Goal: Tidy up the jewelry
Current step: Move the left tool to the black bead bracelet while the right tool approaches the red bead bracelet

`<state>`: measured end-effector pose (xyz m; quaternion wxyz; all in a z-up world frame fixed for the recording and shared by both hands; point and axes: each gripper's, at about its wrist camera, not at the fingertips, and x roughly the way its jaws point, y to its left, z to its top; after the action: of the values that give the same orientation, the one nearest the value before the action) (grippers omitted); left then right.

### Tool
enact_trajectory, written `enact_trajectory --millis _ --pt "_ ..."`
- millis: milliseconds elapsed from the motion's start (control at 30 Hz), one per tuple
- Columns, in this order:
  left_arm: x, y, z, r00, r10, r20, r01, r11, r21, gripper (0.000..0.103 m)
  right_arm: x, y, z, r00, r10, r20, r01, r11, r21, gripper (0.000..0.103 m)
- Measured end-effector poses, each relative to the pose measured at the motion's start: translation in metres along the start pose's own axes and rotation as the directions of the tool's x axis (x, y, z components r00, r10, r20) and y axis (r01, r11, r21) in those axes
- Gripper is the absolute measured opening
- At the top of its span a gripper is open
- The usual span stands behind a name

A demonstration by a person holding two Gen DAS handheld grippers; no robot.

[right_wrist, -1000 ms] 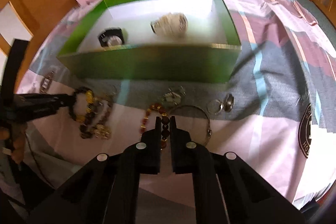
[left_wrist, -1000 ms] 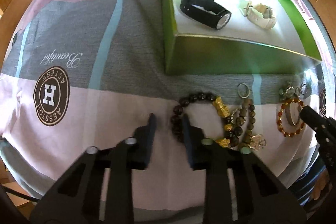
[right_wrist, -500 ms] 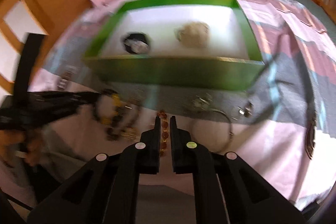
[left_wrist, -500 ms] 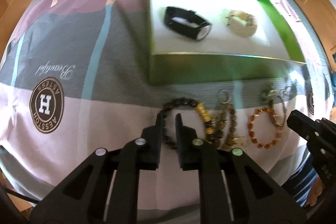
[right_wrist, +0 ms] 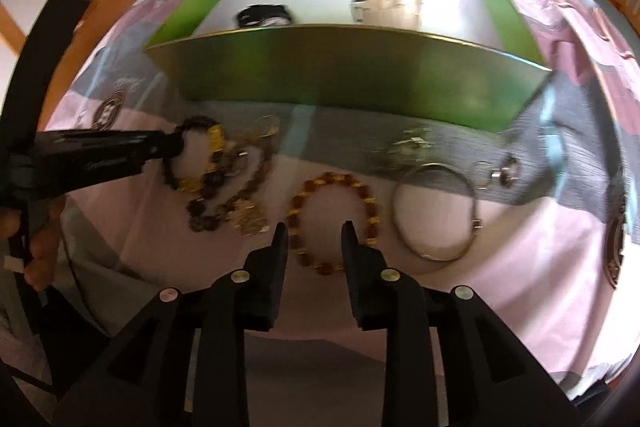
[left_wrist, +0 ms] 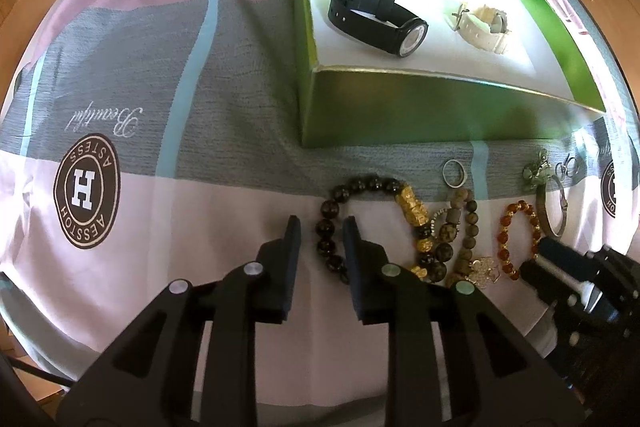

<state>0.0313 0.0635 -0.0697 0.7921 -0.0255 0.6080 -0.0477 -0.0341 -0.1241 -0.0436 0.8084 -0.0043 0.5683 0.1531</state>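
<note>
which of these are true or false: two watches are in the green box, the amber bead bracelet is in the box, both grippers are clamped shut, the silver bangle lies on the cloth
1. Two watches are in the green box: true, a black watch and a white watch.
2. The amber bead bracelet is in the box: false, it lies on the cloth in front of the box.
3. Both grippers are clamped shut: false, the left gripper and right gripper have just been opening, pads pressing nothing.
4. The silver bangle lies on the cloth: true.
</note>
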Motion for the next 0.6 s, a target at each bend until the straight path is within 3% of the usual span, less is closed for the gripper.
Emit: enact_trajectory --millis 200,400,500,600 --pt "0.003 -0.004 0.001 1.0 0.003 0.0 -0.003 1.0 0.005 0.025 0.015 0.013 -0.003 0.998 -0.031 -0.048 0.028 0.998 -0.055 0.035" --pt "0.005 -0.012 0.0 1.0 0.027 0.011 -0.028 0.999 0.026 0.025 0.02 0.018 -0.007 0.999 -0.044 -0.025 0.042 0.997 -0.069 0.036" --pt "0.005 -0.017 -0.002 0.999 0.037 0.016 -0.038 0.999 0.039 0.022 0.018 0.017 -0.008 0.999 -0.042 -0.02 0.04 0.996 -0.074 0.014" --pt "0.001 -0.023 -0.003 0.999 0.042 0.022 -0.043 0.997 0.057 0.01 0.013 0.012 -0.01 1.0 -0.007 -0.02 0.006 0.998 -0.057 0.008"
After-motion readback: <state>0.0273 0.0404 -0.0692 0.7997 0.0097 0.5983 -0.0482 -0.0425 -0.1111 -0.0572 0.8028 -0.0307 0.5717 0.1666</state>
